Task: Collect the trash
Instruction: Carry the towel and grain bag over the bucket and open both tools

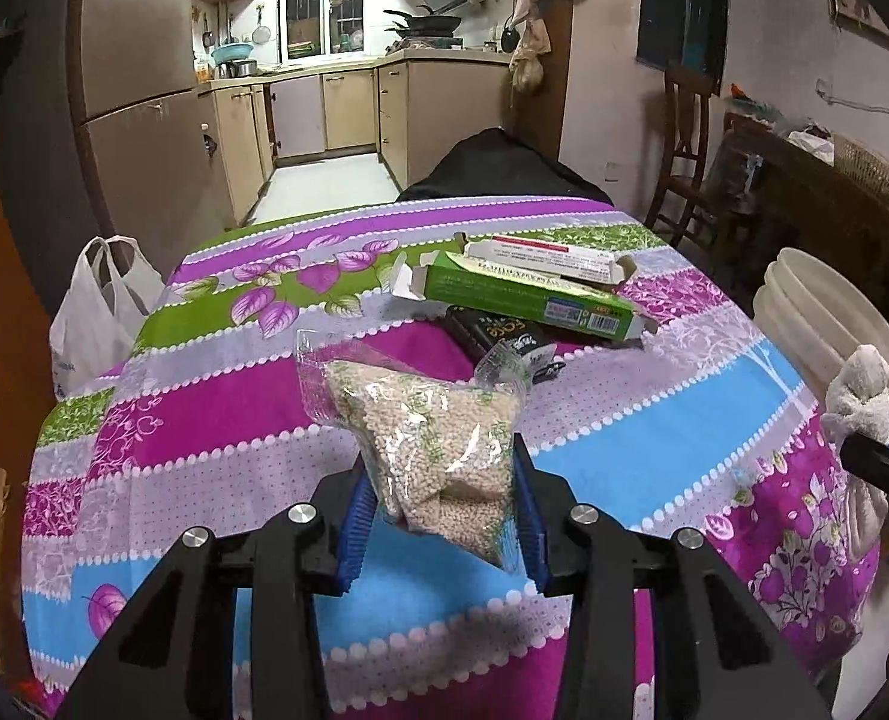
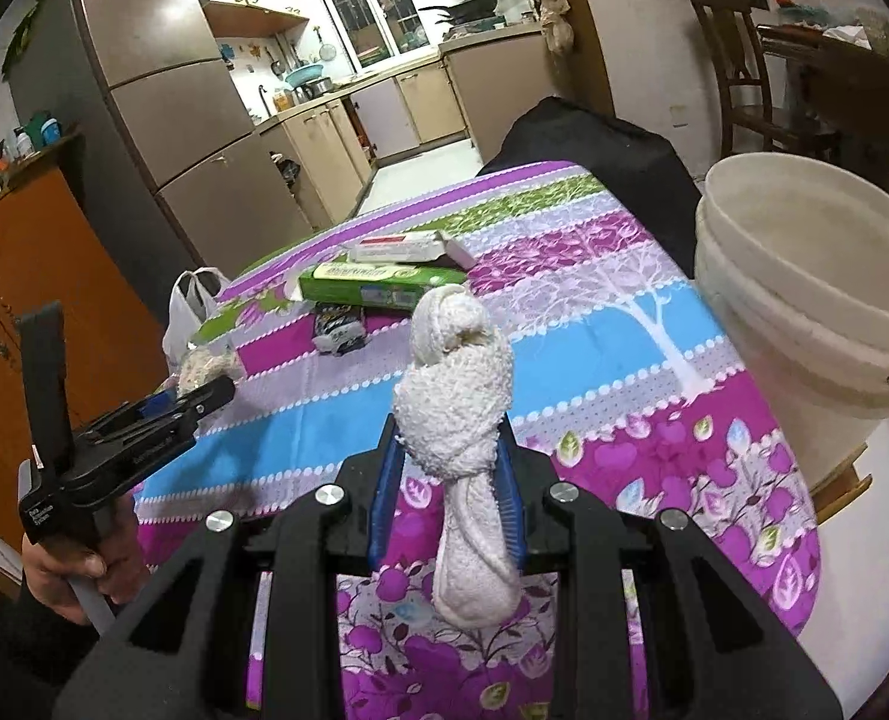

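Note:
My left gripper (image 1: 441, 468) is shut on a clear plastic bag of pale pellets (image 1: 432, 438) and holds it above the table. My right gripper (image 2: 449, 450) is shut on a knotted white cloth (image 2: 456, 396), held upright over the table's near right part. A green carton (image 1: 528, 294), a white carton (image 1: 546, 255) on top of it and a black packet (image 1: 498, 330) lie further back on the table. A white bucket (image 2: 816, 300) stands off the table's right edge.
The table has a purple, blue and green patterned cloth (image 1: 216, 420). A white plastic bag (image 1: 93, 312) hangs at its left side. A black-covered chair (image 1: 504, 168) stands behind the table, a wooden chair (image 1: 684, 156) at the right.

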The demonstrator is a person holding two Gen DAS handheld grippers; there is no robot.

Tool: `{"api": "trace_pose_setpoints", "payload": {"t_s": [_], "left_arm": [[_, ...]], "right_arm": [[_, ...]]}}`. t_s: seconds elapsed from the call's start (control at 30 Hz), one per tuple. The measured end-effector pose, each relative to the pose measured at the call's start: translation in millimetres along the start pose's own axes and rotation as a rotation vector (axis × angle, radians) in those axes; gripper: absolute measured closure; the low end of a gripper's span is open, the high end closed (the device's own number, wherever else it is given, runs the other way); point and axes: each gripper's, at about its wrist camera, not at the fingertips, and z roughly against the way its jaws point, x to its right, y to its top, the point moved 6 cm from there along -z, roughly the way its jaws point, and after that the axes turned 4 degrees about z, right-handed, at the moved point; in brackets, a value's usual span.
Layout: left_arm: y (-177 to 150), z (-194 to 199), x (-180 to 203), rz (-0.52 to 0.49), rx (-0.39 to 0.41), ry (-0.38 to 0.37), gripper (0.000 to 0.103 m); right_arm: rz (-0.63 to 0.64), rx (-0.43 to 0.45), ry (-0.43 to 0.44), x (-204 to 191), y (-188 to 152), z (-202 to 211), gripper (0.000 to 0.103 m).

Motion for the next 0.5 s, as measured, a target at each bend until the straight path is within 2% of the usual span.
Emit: {"api": "trace_pose_setpoints", "payload": {"t_s": [0.23, 0.5], "left_arm": [[-3.1, 5.9, 5.6, -0.034, 0.018, 0.043, 0.061], [-3.6, 10.5, 9.7, -0.076, 0.045, 0.101, 0.061]], "right_arm": [[0.045, -0.028, 0.022, -17.0, -10.1, -9.5, 0.076], [0.052, -0.044, 0.017, -17.8, -15.5, -12.7, 0.076]]}}
